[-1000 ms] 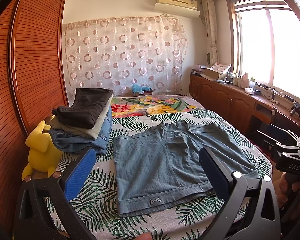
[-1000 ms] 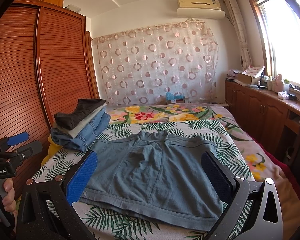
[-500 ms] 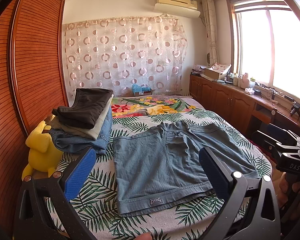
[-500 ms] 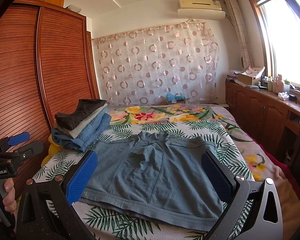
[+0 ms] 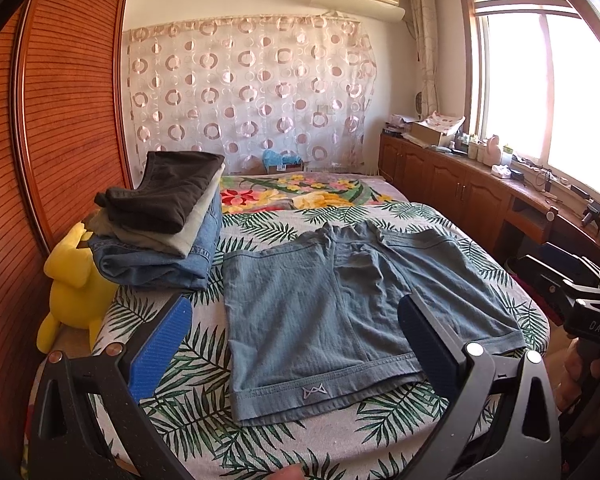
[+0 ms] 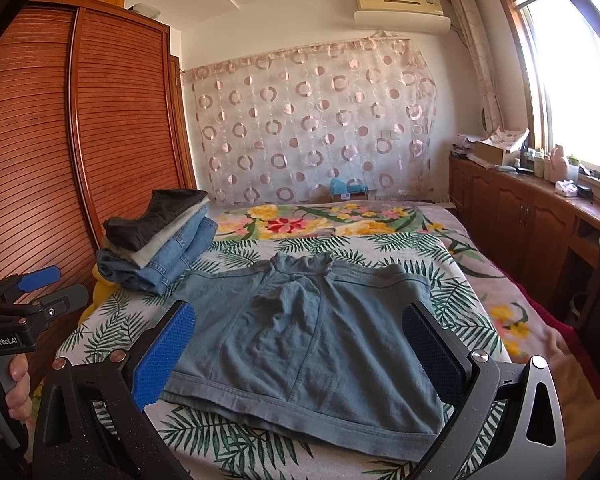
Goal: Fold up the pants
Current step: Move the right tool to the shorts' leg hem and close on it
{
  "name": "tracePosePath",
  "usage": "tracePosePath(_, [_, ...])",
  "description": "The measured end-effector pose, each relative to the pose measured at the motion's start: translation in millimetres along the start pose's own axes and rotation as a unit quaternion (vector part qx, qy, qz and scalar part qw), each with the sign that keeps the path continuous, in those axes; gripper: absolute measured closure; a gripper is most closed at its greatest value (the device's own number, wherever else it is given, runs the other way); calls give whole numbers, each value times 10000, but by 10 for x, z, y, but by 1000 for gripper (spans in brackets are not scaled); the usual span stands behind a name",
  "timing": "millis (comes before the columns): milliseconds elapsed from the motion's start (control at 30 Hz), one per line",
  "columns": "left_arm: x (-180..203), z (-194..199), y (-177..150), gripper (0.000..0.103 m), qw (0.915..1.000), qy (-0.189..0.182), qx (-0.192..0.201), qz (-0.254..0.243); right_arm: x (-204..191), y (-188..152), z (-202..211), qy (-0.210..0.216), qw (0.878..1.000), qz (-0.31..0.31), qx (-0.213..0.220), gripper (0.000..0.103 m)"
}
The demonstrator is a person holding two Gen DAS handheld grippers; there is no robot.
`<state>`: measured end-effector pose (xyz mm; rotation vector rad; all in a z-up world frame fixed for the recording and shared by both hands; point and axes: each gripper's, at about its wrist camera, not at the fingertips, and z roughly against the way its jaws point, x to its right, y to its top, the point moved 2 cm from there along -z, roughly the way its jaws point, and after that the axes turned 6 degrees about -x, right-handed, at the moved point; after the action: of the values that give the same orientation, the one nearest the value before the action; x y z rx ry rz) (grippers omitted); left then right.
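The blue-grey soft cotton shorts (image 6: 312, 332) lie flat near the bed's foot edge, light and limp; pinch the hem corners. Both the left hand-held gripper (image 5: 296, 344) and the right hand-held gripper (image 6: 300, 344) are spread, empty.

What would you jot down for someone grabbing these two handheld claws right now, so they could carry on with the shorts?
Left gripper: open, empty, held above the near edge of the bed.
Right gripper: open, empty, also held short of the cloth.
Shorts: spread flat on the leaf-print bed, leg hems toward you, waistband at the far end.
Stack of folded clothes: on the bed's left side, beside a yellow plush toy.
Done: shorts laid out flat.
Left: every fold, then probably add them to the stack.
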<state>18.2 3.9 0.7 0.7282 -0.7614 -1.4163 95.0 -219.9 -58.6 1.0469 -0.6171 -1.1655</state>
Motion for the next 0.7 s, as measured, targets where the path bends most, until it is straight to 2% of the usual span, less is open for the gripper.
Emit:
tracePosePath(467, [-115,-393,-247,0,9993,20,-373,69,152,-12,-110,-162,9995,-78,-250,0])
tracePosePath(700, [-159,-545,-345,0,9983,0,-584,69,305,-19,-147,-387,9985,-22,-377,0])
